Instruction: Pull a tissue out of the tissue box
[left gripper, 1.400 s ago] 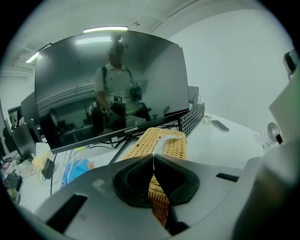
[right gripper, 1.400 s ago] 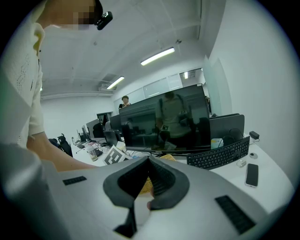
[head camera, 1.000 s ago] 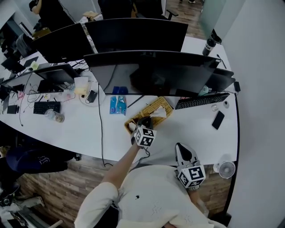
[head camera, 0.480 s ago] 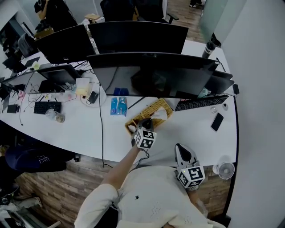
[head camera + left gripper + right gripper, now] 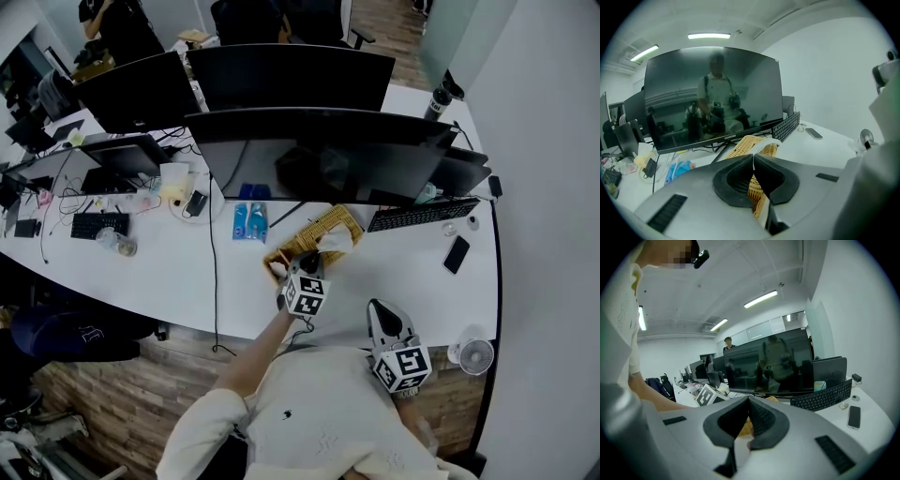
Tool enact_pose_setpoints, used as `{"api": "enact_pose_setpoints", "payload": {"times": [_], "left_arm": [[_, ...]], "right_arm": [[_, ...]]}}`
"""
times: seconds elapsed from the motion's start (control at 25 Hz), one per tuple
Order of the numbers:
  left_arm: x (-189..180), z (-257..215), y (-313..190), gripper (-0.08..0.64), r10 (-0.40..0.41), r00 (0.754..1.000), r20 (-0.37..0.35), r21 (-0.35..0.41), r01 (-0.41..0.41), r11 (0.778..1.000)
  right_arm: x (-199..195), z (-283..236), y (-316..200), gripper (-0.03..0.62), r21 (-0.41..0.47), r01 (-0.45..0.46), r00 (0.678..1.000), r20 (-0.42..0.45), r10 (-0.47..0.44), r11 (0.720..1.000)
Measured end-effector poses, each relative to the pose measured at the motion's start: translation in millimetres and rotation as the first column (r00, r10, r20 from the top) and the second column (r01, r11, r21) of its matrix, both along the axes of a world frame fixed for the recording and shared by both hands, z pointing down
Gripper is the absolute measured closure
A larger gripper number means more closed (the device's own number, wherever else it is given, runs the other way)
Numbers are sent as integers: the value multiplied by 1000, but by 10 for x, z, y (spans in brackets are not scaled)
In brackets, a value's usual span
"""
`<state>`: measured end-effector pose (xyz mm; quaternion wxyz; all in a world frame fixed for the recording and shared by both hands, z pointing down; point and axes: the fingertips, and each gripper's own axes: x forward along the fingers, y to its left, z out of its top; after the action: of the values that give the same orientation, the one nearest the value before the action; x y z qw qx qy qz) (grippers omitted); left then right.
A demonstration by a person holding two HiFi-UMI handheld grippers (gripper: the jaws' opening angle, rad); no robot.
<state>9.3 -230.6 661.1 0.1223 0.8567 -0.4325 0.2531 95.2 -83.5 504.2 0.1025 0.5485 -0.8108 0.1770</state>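
A woven straw tissue box (image 5: 309, 236) lies on the white desk (image 5: 187, 272) in front of the big monitor. A white tissue (image 5: 336, 239) sticks out of its top. My left gripper (image 5: 307, 260) hovers at the box's near side; in the left gripper view its jaws (image 5: 753, 161) are shut on a thin drawn-out end of the tissue (image 5: 767, 142), which runs back to the box (image 5: 744, 144). My right gripper (image 5: 378, 309) is held off the desk's front edge, apart from the box, shut with nothing between its fingers (image 5: 748, 398).
Dark monitors (image 5: 319, 155) stand behind the box. A black keyboard (image 5: 422, 214) and a phone (image 5: 457, 254) lie to the right, a small white fan (image 5: 476, 356) at the right front corner. A blue packet (image 5: 248, 221) lies left of the box, with a black cable (image 5: 212, 272) beyond it.
The left gripper has drawn back slightly toward me from the box, and the tissue end stretches out with it. The right gripper has hardly moved.
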Motion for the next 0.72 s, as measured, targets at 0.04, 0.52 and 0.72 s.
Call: {"api": "enact_pose_setpoints", "payload": {"times": [0.04, 0.52, 0.72], "left_arm": [[0, -12, 6, 546, 1, 1000, -2, 2, -1, 1000], [-4, -208, 116, 546, 4, 999, -53, 26, -2, 1000], [-30, -332, 156, 546, -4, 997, -76, 43, 7, 999]], "right_arm": [[-1, -1, 0, 591, 0, 1, 1000, -1, -1, 1000], [-41, -18, 1, 591, 5, 15, 1000, -13, -15, 1000], [-39, -28, 7, 591, 9, 15, 1000, -9, -15, 1000]]}}
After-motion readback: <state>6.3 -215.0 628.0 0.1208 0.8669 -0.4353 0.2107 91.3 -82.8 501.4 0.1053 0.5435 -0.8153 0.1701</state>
